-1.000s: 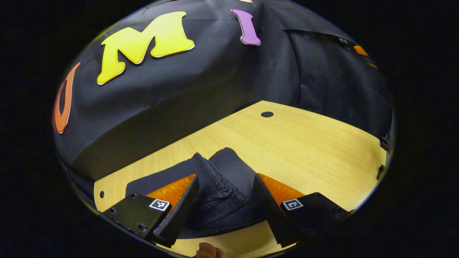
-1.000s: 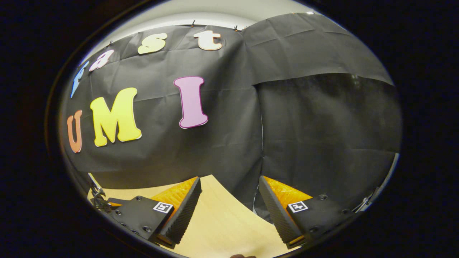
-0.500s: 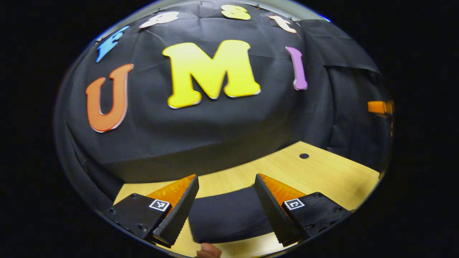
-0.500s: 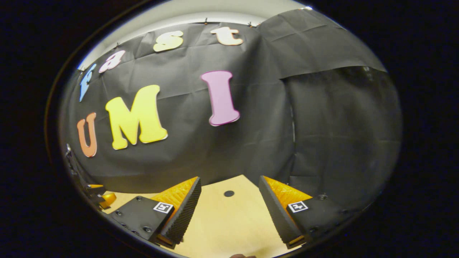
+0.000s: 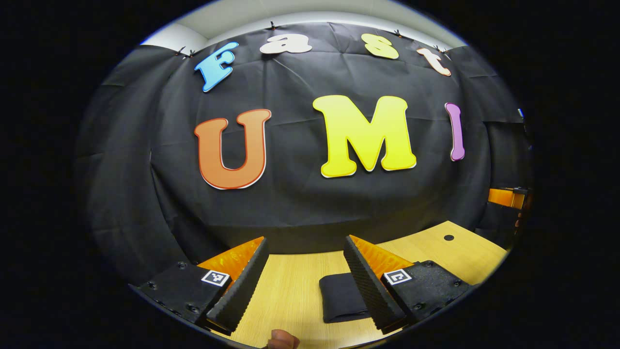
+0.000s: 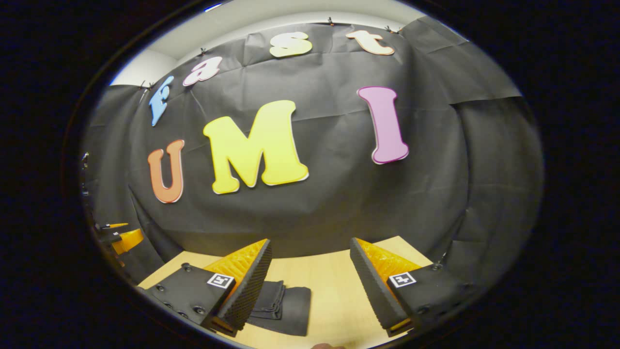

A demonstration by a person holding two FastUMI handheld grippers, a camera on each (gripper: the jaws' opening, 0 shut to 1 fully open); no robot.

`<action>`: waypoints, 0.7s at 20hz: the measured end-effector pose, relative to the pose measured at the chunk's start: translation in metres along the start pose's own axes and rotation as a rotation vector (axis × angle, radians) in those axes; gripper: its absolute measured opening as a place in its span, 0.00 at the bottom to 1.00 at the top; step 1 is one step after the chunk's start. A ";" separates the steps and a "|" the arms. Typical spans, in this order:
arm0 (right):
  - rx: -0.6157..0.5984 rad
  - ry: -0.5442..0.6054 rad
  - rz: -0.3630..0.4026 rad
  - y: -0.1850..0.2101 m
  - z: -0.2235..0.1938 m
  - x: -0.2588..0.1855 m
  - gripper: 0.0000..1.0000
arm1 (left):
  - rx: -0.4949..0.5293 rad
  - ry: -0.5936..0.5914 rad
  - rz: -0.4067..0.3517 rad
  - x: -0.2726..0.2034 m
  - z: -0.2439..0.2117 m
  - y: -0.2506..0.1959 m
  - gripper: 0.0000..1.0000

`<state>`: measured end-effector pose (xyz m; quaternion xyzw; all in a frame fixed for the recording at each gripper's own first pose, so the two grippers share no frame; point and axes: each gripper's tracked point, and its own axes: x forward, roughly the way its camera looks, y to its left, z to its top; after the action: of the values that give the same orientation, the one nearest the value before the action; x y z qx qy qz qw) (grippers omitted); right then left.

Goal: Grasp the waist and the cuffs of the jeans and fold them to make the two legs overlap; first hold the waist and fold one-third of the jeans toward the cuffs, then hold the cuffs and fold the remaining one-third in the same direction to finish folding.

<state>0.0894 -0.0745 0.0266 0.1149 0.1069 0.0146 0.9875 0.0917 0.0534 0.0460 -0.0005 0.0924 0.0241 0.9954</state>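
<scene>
Change: both grippers have drawn back from the folded jeans [image 5: 342, 296].
Jeans: compact bundle on the wooden table [image 5: 290, 286], apart from both.
Jaws: left gripper [image 5: 306, 286], right gripper [image 6: 310, 291] spread, empty.
Handling: soft, thick; probably best pinched at layered edges.

My light wooden tabletop [image 5: 295, 291] meets the black cloth wall [image 5: 300, 208] along its far edge, with a small dark hole [image 5: 449, 238] near the far right corner.

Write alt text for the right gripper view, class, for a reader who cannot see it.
Folded dark jeans lie on a wooden table, low and left, partly behind one finger of the open right gripper, which holds nothing. A black cloth wall stands behind.
</scene>
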 end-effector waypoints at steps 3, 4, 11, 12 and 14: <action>-0.004 0.000 0.039 0.023 -0.004 -0.004 0.98 | -0.024 -0.013 0.005 -0.012 -0.001 0.000 0.99; -0.011 0.002 0.048 0.029 -0.007 -0.006 0.98 | -0.035 -0.011 0.001 -0.013 -0.002 -0.002 0.99; -0.024 -0.010 0.069 0.040 -0.004 -0.012 0.98 | -0.066 -0.010 -0.002 -0.016 -0.003 -0.003 0.99; -0.021 -0.012 0.071 0.041 -0.003 -0.013 0.98 | -0.072 -0.014 -0.003 -0.015 -0.002 -0.004 1.00; -0.022 -0.017 0.072 0.041 -0.001 -0.014 1.00 | -0.073 -0.018 -0.004 -0.016 -0.001 -0.004 0.99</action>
<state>0.0757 -0.0355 0.0376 0.1081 0.0939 0.0501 0.9884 0.0764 0.0482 0.0478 -0.0368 0.0825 0.0253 0.9956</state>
